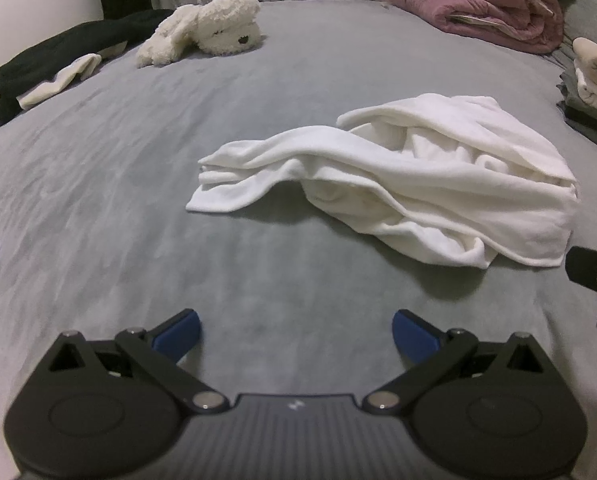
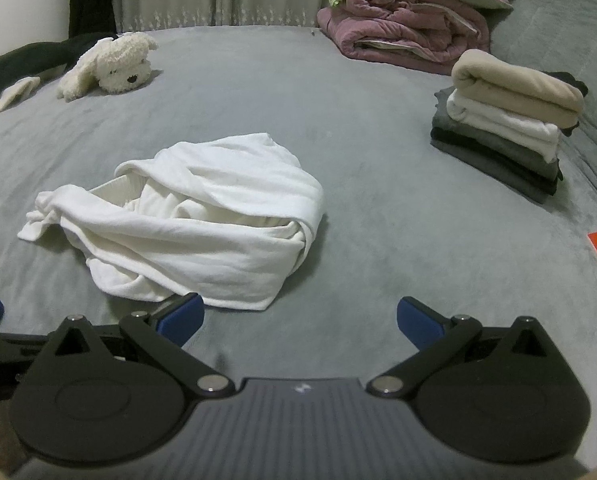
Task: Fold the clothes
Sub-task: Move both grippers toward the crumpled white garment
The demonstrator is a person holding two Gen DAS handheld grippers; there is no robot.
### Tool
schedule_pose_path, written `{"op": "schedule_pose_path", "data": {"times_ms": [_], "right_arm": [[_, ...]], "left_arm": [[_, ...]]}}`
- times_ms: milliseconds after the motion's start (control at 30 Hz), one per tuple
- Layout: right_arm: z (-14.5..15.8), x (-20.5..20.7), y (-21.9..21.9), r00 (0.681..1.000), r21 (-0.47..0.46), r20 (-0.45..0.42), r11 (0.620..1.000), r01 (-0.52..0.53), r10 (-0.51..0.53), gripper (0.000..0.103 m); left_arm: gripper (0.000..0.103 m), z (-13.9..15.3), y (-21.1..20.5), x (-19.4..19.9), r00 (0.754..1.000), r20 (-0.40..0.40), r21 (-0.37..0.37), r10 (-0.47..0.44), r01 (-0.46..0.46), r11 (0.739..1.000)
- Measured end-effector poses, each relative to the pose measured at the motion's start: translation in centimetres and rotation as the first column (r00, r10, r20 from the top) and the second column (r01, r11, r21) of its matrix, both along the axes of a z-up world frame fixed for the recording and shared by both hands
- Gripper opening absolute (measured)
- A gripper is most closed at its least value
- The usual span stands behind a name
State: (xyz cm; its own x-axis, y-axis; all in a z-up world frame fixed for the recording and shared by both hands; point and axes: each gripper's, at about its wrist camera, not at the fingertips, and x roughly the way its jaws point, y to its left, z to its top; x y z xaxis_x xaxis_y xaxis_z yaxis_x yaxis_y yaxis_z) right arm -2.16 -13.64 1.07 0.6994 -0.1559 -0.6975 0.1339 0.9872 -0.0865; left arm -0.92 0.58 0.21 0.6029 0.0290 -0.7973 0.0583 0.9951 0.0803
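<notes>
The left gripper (image 1: 296,334) and the right gripper (image 2: 298,322), both black with blue fingertip pads, hang with jaws spread wide and empty above the grey bedspread (image 1: 98,200), just short of the crumpled white fleece garment (image 1: 410,184). That garment lies unfolded mid-bed; beyond it to the left rests a cream plush dog (image 2: 114,64), to its right a neat stack of folded clothes (image 2: 506,124), and behind that stack a rolled mauve quilt (image 2: 406,28).
</notes>
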Motion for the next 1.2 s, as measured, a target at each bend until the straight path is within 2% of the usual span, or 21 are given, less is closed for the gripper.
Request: {"op": "schedule_pose_path", "data": {"times_ms": [233,267,300,433,567,667,767,867,1000,1200], "right_arm": [[-0.1,0.4,-0.3,1.000,0.010,-0.008,1.000,0.011,-0.011,0.103],[-0.1,0.5,-0.4,1.000,0.016,-0.011,1.000,0.011,-0.011,0.103],[-0.1,0.6,-0.5,1.000,0.020,-0.014,1.000,0.011,-0.010,0.103],[-0.2,1.1,-0.5,1.000,0.029,-0.021,1.000,0.004,-0.003,0.103],[-0.5,1.7,-0.2,1.000,0.027,-0.027,1.000,-0.004,0.005,0.103],[-0.9,2.2,0.0,0.999,0.030,-0.034,0.999,-0.011,0.012,0.103],[-1.4,2.9,0.3,0.999,0.027,-0.048,0.999,-0.019,0.020,0.103],[-2.2,3.7,0.3,0.997,0.021,-0.070,0.999,-0.024,0.025,0.103],[-3.2,4.5,-0.2,0.995,0.038,-0.098,0.999,-0.024,0.027,0.103],[-3.6,4.6,-0.7,0.994,0.060,-0.092,0.997,-0.054,0.059,0.103]], "left_arm": [[0.103,0.8,0.4,1.1,0.999,-0.046,0.016,0.017,-0.017,1.000],[0.103,1.0,0.2,1.0,0.999,-0.035,-0.015,0.019,-0.020,1.000],[0.102,1.1,0.2,1.2,0.999,-0.035,0.000,0.020,-0.020,1.000],[0.102,1.4,0.3,1.3,1.000,-0.005,-0.022,0.006,-0.006,1.000],[0.102,1.5,0.5,1.7,1.000,-0.012,-0.032,0.003,-0.004,0.999],[0.102,1.6,0.8,2.1,1.000,-0.025,-0.069,0.002,-0.003,0.998],[0.103,1.7,1.1,2.4,1.000,-0.020,-0.069,0.000,-0.001,0.998],[0.102,1.6,1.3,2.8,1.000,-0.008,-0.030,0.004,-0.004,1.000],[0.103,1.5,1.6,3.7,1.000,-0.010,-0.029,0.013,-0.013,0.999],[0.103,1.4,1.7,4.7,1.000,-0.002,-0.033,0.025,-0.025,0.999]]}}
